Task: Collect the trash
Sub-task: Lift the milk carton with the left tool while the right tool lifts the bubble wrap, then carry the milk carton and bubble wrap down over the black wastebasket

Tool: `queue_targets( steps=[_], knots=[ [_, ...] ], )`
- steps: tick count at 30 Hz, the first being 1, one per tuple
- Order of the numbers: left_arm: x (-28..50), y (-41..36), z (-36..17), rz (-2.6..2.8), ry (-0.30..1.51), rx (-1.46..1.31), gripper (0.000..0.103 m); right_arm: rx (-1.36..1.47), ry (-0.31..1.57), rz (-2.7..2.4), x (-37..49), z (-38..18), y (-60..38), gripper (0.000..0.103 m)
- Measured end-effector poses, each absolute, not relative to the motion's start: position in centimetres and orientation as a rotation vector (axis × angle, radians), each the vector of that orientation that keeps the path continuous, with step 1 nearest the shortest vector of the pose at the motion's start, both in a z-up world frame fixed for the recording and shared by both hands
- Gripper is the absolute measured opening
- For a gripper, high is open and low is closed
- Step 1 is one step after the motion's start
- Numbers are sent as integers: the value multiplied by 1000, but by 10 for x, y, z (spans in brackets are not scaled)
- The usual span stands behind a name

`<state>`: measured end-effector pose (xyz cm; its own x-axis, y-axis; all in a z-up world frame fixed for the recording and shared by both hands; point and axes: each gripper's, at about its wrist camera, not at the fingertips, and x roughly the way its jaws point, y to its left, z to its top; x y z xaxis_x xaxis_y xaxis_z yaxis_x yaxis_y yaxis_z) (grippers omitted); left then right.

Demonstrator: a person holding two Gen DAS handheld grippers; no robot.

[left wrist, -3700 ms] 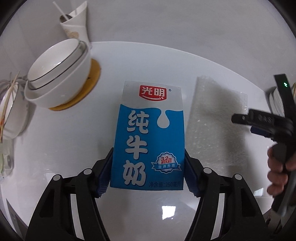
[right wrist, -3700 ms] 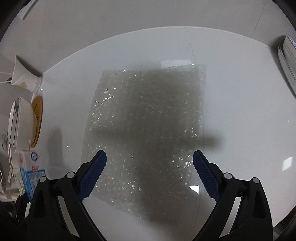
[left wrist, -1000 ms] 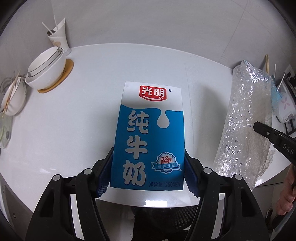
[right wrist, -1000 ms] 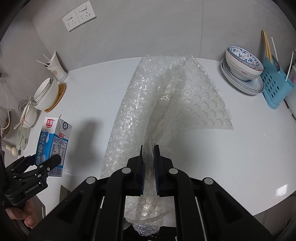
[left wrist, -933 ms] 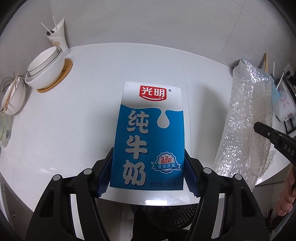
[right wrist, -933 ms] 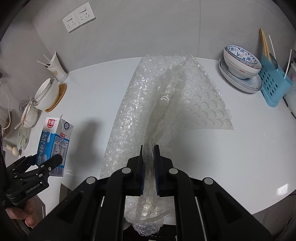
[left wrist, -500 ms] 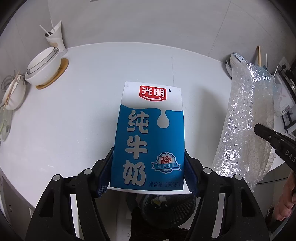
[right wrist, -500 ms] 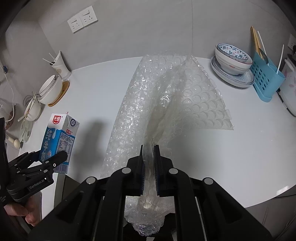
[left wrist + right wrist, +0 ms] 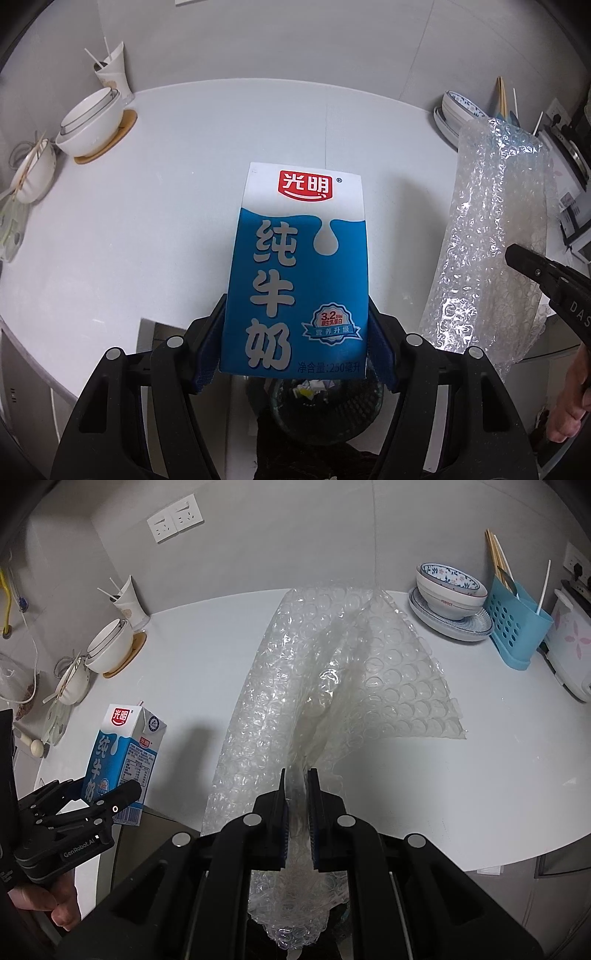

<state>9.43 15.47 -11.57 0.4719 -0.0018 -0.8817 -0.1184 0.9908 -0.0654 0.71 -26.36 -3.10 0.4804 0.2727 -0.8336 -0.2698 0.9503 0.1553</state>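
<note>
The milk carton (image 9: 295, 273) stands upright in my left gripper (image 9: 295, 350), long axis vertical, pads pressed on its lower sides, above a dark bin (image 9: 325, 410) off the table (image 9: 166, 206) edge. The bubble wrap (image 9: 332, 686) trails lengthwise away from my right gripper (image 9: 297, 812), pinched tight, also over the edge.

Bubble wrap (image 9: 332, 701) in right gripper (image 9: 297, 805)

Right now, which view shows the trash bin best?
The left wrist view: the dark mesh trash bin sits below the blue-and-white milk carton, scraps visible inside. In the right wrist view, the clear bubble wrap sheet and gripper hide it.
</note>
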Motion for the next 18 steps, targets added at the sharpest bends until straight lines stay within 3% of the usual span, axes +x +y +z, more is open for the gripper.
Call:
queue_targets(
  steps=[18],
  knots=[
    [55,146,-142,82,1083,-137,65,-28,1000,421,-57,-45,-279,8]
  ],
)
